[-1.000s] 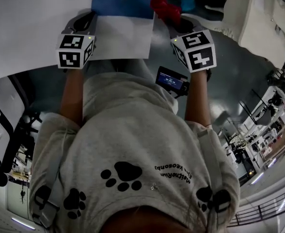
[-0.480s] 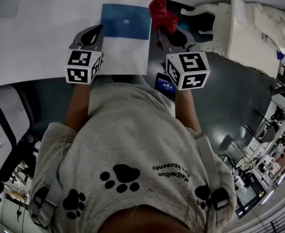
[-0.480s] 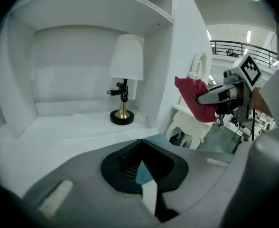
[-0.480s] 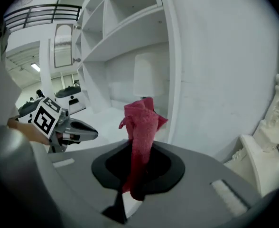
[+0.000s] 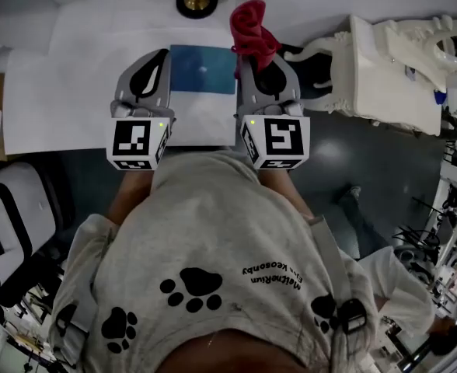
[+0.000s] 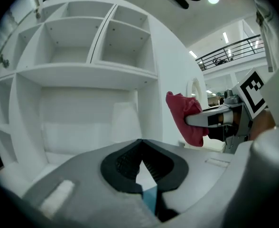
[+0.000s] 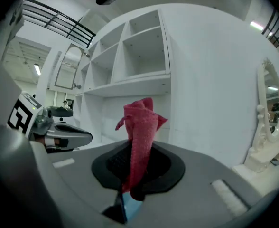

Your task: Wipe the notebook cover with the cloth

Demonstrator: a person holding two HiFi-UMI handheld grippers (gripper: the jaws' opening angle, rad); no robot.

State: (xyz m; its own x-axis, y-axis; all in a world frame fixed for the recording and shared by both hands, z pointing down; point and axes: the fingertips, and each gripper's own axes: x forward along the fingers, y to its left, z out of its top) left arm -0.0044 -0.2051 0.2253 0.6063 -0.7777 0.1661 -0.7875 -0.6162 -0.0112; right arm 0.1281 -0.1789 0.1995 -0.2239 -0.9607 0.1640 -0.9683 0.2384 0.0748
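While the right claw (image 5: 253, 61) grips the red cloth (image 5: 252, 31) upright, the blue notebook (image 5: 203, 68) lies flat on the white tabletop (image 5: 65, 92) between both claws. The left claw (image 5: 160, 57) is closed and empty. Wiping apparently not yet begun; the whole cover is left to do.

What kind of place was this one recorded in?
Probably a mock home room set up inside a large hall: white shelves and an ornate mirror, with a mezzanine railing beyond.

Left gripper (image 5: 163, 55) jaws together, right gripper (image 5: 250, 59) clamping cloth (image 5: 252, 26), side by side
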